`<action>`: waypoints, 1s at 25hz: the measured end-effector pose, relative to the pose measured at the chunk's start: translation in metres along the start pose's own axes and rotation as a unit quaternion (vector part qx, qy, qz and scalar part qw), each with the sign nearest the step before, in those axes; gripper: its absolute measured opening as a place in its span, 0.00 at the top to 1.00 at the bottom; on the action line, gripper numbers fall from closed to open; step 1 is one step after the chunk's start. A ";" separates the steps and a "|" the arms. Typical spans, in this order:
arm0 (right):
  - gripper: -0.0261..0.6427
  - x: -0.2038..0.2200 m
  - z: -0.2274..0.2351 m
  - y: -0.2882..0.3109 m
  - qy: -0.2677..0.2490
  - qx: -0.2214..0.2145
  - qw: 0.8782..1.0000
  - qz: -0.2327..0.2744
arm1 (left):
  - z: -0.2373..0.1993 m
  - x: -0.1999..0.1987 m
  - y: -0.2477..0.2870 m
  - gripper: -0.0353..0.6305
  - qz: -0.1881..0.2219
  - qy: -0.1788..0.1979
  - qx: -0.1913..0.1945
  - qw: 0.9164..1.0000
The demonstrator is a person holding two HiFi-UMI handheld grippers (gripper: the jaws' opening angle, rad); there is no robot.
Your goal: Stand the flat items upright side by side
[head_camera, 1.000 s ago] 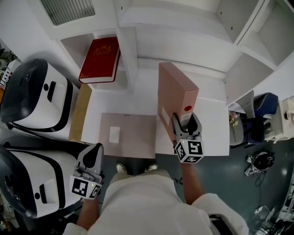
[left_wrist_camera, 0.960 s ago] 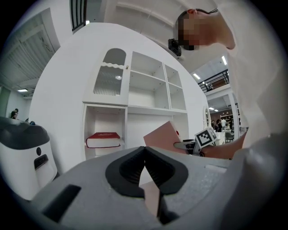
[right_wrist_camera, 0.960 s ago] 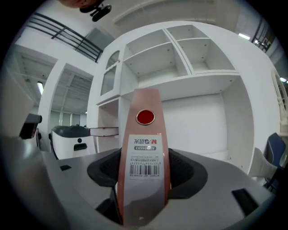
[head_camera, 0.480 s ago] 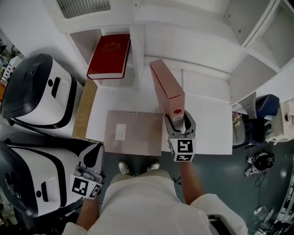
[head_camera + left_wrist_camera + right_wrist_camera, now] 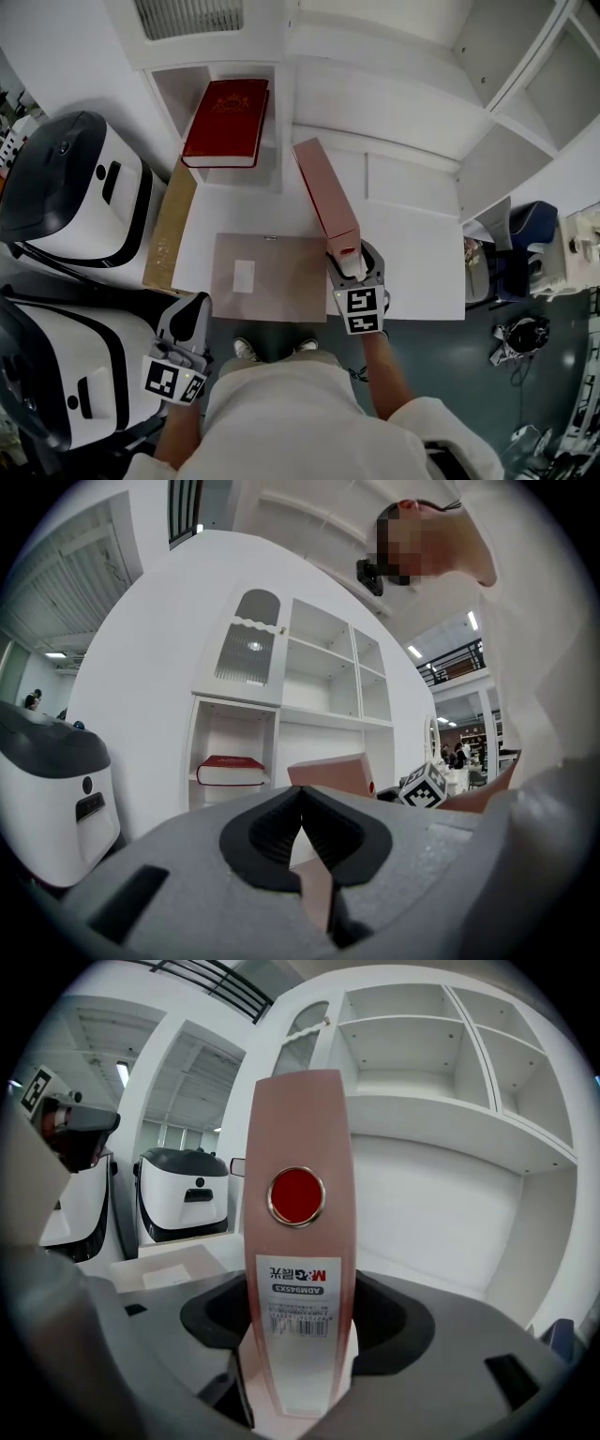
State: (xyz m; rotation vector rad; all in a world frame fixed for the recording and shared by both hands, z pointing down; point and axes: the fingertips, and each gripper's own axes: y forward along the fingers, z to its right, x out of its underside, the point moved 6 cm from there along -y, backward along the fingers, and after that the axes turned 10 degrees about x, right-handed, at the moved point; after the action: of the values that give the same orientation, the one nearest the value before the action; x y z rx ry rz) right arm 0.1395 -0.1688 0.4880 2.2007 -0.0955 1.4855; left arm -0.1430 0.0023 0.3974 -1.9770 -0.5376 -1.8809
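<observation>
A pink file box (image 5: pixel 323 192) stands on its long edge on the white table (image 5: pixel 412 253), with its spine and red dot (image 5: pixel 296 1195) facing me. My right gripper (image 5: pixel 353 272) is shut on the near end of the spine (image 5: pixel 298 1326). A flat pinkish-brown folder (image 5: pixel 267 277) with a white label lies just left of the box. A thin brown flat item (image 5: pixel 169 225) lies at the table's left edge. My left gripper (image 5: pixel 187 328) hangs low, off the table's front left, shut and holding nothing (image 5: pixel 300 803). From there the box (image 5: pixel 333 772) shows ahead.
A red book (image 5: pixel 225 122) lies flat in the shelf cubby behind the table's left end. White shelving (image 5: pixel 394 103) rises behind the table. Two white-and-black machines (image 5: pixel 75 197) (image 5: pixel 66 375) stand to the left. A chair and clutter (image 5: pixel 525 244) are at the right.
The box has turned from showing its broad side to standing edge-on, and it has shifted left with my right gripper, closer to the flat folder. The left gripper stays put.
</observation>
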 end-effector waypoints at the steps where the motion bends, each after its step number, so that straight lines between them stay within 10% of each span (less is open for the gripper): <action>1: 0.51 0.001 -0.001 0.004 -0.004 -0.001 1.000 -0.005 | -0.001 0.001 -0.001 0.92 0.001 -0.002 -0.001 1.000; 25: 0.51 0.000 -0.005 0.091 -0.001 -0.015 0.998 -0.061 | -0.020 0.004 -0.024 0.92 0.007 -0.028 -0.054 0.998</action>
State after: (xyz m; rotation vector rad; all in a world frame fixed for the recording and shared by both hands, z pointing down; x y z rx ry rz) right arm 0.1064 -0.2468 0.5212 2.1441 0.0161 1.4048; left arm -0.1723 0.0128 0.4026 -2.1032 -0.4452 -1.8878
